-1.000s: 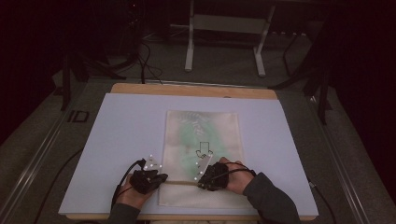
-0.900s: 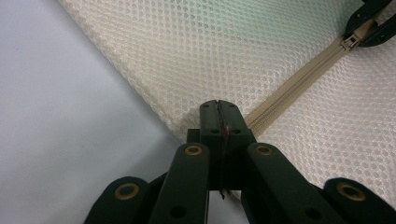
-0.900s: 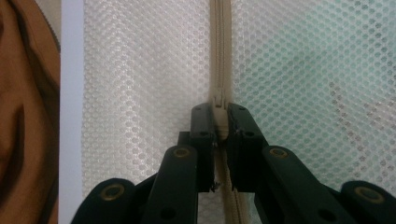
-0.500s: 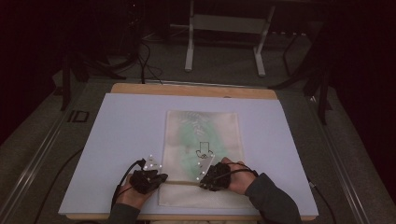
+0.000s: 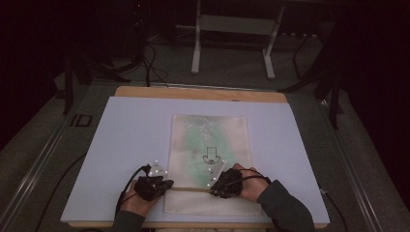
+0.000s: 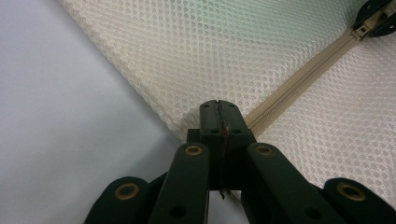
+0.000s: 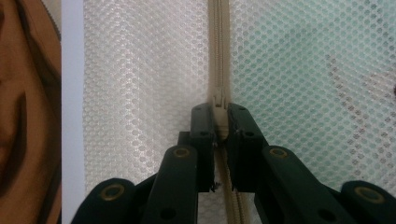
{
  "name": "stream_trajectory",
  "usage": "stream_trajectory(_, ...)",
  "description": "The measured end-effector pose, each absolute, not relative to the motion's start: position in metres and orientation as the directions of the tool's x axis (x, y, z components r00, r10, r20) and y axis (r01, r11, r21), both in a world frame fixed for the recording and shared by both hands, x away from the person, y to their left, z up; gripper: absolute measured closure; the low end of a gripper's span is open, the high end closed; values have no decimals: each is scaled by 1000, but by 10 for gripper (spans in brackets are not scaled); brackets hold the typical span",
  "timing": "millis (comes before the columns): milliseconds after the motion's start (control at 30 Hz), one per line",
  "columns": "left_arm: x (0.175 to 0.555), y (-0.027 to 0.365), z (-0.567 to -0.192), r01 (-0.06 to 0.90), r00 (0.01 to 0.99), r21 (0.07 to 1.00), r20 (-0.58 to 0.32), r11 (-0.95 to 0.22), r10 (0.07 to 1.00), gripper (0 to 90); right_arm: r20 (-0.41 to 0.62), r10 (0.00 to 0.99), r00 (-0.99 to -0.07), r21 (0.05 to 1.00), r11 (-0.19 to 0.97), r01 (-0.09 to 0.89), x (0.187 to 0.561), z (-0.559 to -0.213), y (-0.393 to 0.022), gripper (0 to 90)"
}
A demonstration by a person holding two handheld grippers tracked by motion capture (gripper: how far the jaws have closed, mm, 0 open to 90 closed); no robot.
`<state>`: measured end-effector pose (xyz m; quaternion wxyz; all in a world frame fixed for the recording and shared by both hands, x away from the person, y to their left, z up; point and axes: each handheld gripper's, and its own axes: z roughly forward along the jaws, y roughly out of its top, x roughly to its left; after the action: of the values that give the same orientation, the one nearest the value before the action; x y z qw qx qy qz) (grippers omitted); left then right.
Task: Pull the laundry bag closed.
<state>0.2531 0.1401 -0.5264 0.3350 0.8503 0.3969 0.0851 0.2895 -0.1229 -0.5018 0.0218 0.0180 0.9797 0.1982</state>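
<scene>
Left side: my left gripper [image 5: 162, 182] sits at the left edge of the mesh bag [image 5: 209, 140], which lies flat near the middle of the white table cover [image 5: 121, 140]. In the left gripper view its jaws are closed together on the end of the zipper [image 6: 299, 79], pinching the bag's edge [image 6: 187, 126] where the tape begins.

Centre: the zipper runs across the near part of the bag between my two tools.

Right side: my right gripper [image 5: 217, 186] is on the same line, and in the right gripper view its jaws are nearly closed around the zipper pull [image 7: 219, 109], which stands between the tips. I cannot tell how firmly the pull is seated.

Risks, as I judge them: the pull is small and smooth, so it could slip out if I draw off the zipper's line. If my left hold is only on loose mesh, the bag could bunch or slide on the cover instead of the slider travelling. Mesh caught in the slider would jam it.
</scene>
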Motion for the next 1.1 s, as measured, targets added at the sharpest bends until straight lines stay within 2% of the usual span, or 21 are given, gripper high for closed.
stream_trajectory(1100, 253, 140, -526, 617, 671, 637, -118, -463, 732, 892, -26, 64, -998, 385, 921, 49, 290, -502, -141, 822)
